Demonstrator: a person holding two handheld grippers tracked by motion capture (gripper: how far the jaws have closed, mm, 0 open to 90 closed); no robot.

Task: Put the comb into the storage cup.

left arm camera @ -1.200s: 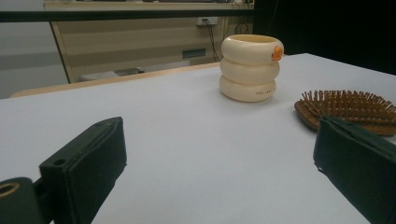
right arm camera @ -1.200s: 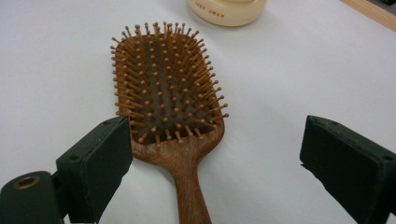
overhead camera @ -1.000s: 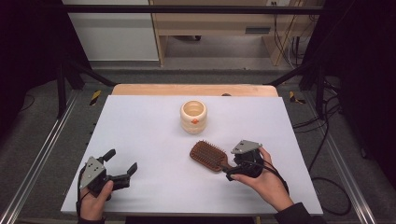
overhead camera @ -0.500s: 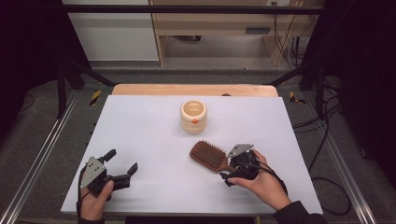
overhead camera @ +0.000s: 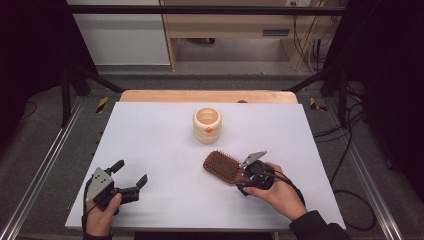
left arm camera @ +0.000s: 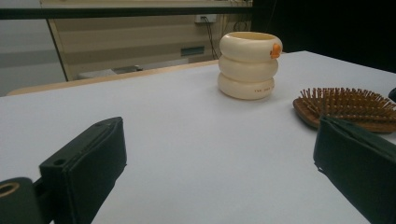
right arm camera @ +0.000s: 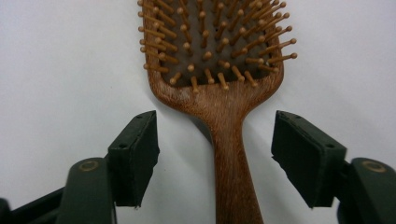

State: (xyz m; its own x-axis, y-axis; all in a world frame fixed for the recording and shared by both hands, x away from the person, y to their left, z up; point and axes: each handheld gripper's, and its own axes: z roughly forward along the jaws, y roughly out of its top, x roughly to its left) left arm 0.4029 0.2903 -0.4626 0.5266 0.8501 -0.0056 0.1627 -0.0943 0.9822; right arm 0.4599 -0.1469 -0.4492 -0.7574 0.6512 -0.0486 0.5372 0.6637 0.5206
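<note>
A wooden hairbrush (overhead camera: 222, 166) lies bristles-up on the white table (overhead camera: 165, 145), right of centre. Its handle points toward my right gripper (overhead camera: 242, 181). In the right gripper view the handle (right arm camera: 231, 154) runs up between the two pads (right arm camera: 140, 149). There is a gap on each side, so neither pad touches it. These jaws have just been closing around the handle. My left gripper (overhead camera: 131, 173) rests near the front left edge, open and holding nothing. From the left gripper view the brush (left arm camera: 345, 105) is off to the right.
A cream ribbed cup (overhead camera: 207, 125) with an orange mark stands upright behind the brush, near the table's middle; in the left gripper view the cup (left arm camera: 247, 65) is ahead. A wooden strip (overhead camera: 207, 96) borders the far edge. Metal rails run along both sides.
My right gripper has settled slightly lower and nearer over the brush handle. The brush, the cup and the left gripper have stayed put.
</note>
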